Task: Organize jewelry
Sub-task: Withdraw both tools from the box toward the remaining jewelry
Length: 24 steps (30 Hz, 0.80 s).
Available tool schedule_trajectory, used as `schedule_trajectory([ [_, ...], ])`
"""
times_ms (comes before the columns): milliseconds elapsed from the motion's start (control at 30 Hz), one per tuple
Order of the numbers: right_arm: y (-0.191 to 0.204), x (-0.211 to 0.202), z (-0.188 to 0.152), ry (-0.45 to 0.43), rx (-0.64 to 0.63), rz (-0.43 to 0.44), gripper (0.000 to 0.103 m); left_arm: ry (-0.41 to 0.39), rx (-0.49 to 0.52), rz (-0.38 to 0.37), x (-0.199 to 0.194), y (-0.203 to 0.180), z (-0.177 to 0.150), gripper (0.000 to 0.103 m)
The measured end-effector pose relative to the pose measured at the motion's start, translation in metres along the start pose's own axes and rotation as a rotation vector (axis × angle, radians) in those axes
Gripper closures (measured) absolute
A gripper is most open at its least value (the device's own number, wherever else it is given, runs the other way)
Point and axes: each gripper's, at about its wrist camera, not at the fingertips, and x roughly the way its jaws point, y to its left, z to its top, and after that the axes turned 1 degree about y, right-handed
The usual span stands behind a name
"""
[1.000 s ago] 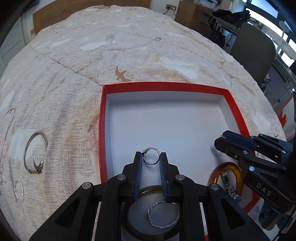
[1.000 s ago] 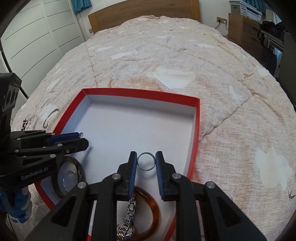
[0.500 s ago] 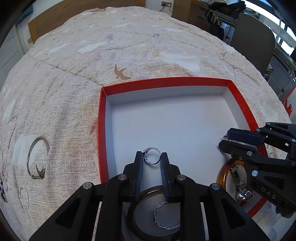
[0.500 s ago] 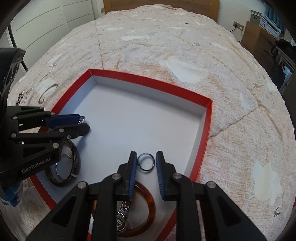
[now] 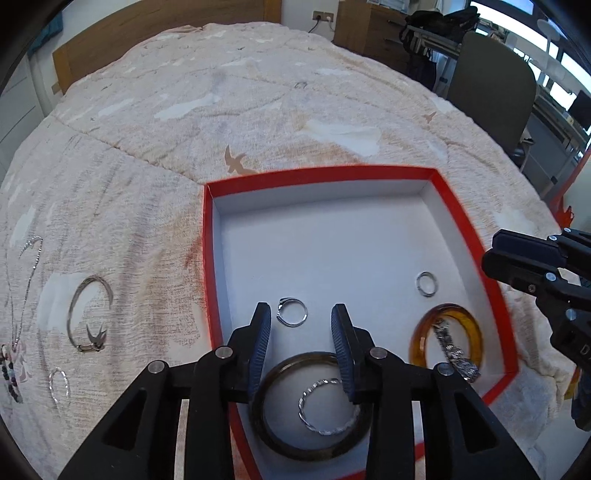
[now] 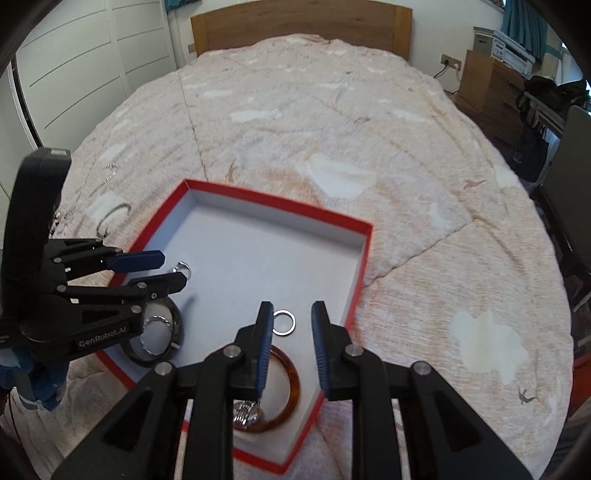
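1. Silver jewelry left on the beige quilt (image 5: 122, 221), chiefly the open silver bangle (image 5: 88, 317), lies well left of our red-rimmed white box (image 5: 207, 258).
2. Our left gripper (image 5: 300, 332), jaws just opened and empty over its dropped silver ring (image 5: 292, 316), is nearer.
3. Our right gripper (image 6: 291, 325) is parted, empty.

- Box (image 5: 208, 258): red rim and outer walls, white floor and inner walls.
- Bedspread (image 5: 147, 166): pale pink-beige, white cloud patches, small brown bird silhouettes.
- Left gripper (image 5: 300, 339): black frame, blue ribbed pads, silver rivets; white lettering on its side in the right wrist view.
- Right gripper (image 6: 291, 332): black frame, blue pads, silver rivets.
- Dark bangle (image 5: 266, 424): brown-black, glossy.
- Amber bangle (image 5: 469, 325): translucent orange-brown.
- Twisted bangle (image 5: 325, 430): silver, rope pattern.
- Watch band (image 5: 454, 354): silver links.
- Plain ring (image 5: 426, 283): silver.
- Set ring (image 5: 292, 316): silver.
- Cuff (image 5: 90, 314) on bedspread: silver.
- Headboard (image 6: 299, 29): mid-brown wood.
- Wardrobe (image 6: 81, 55): white, thin dark lines.
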Motion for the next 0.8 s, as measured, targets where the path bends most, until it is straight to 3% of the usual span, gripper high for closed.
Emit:
schedule_trajectory([
  [200, 0.011, -0.051, 0.003, -0.073, 0.016, -0.001, 0.083, -0.07, -0.012, -0.013, -0.06, 0.005, -0.005, 0.069],
  [367, 0.031, -0.096, 0.005, -0.144, 0.04, 0.021, 0.083, -0.093, 0.0, 0.035, -0.115, 0.02, -0.018, 0.066],
  [467, 0.046, -0.12, 0.005, -0.182, 0.052, 0.039, 0.081, -0.14, -0.043, 0.072, -0.154, 0.04, -0.031, 0.056],
  [567, 0.064, -0.143, 0.004, -0.218, 0.053, 0.051, 0.069, -0.187, -0.088, 0.124, -0.188, 0.068, -0.046, 0.049],
  [800, 0.116, -0.18, 0.006, -0.278, 0.001, 0.08, 0.069, -0.246, -0.214, 0.218, -0.253, 0.137, -0.089, 0.042],
])
